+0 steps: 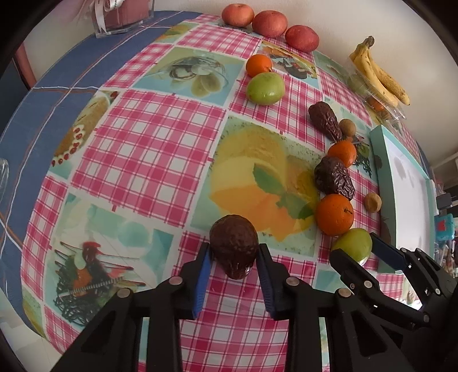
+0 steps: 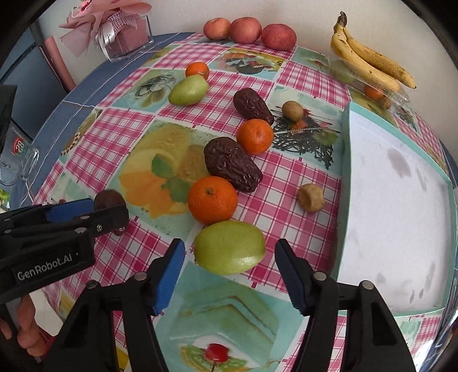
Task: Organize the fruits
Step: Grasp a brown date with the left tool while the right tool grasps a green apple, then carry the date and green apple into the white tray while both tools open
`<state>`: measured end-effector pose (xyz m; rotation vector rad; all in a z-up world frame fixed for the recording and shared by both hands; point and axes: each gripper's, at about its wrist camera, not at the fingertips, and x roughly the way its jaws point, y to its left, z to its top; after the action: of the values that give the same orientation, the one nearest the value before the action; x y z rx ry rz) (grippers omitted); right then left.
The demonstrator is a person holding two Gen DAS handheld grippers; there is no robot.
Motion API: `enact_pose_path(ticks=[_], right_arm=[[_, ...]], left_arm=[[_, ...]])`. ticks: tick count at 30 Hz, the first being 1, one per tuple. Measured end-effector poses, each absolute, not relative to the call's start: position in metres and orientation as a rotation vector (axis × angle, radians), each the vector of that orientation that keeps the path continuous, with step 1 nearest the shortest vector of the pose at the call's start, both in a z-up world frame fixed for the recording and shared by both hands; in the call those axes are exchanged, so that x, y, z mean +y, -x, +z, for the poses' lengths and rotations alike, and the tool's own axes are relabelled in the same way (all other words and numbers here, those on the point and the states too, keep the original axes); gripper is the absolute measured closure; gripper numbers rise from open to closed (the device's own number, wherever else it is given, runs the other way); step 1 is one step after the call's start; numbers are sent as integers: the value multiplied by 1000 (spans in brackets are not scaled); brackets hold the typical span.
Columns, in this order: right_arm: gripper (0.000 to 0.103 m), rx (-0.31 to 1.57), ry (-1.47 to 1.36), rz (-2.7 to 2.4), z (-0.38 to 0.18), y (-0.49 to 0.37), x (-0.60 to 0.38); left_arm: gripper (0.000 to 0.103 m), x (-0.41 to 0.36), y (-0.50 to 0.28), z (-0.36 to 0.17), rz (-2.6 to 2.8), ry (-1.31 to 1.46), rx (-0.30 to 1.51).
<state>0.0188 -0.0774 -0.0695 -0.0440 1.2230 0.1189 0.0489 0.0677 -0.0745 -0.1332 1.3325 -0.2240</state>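
Near the edge, left claw [image 1: 234, 253] clamps date [image 1: 233, 243] (wrinkled).

Plain white wall [image 2: 177, 17] behind – checked tablecloth [image 1: 148, 148] on table.

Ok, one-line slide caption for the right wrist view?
Right tool open around a green fruit beside the white tray; left tool grips a dark fruit.

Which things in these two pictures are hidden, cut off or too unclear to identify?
- Clear plastic punnet under the yellow bananas, right wrist view: bananas and glare hide most of its contents.
- Dark brown wrinkled fruit, right wrist view: the left tongs cover most of it.
- Near green pear-like fruit, left wrist view: the right tongs hide its lower part.
- Clear glass object, right wrist view: cut off by the picture's left edge.
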Motion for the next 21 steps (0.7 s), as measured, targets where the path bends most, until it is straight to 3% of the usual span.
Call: enact_pose_path(ticks=[3, 13, 21], right_arm=[[50, 1215, 72, 110, -70, -20, -75], [50, 1181, -16, 112, -59, -18, -87], [50, 1116, -222, -16, -25, -21, -134]], left_arm=[[69, 69, -50, -73, -216, 137, 1331], [69, 62, -65, -35, -197, 154, 1274], [69, 14, -90, 13, -232, 159, 1195]])
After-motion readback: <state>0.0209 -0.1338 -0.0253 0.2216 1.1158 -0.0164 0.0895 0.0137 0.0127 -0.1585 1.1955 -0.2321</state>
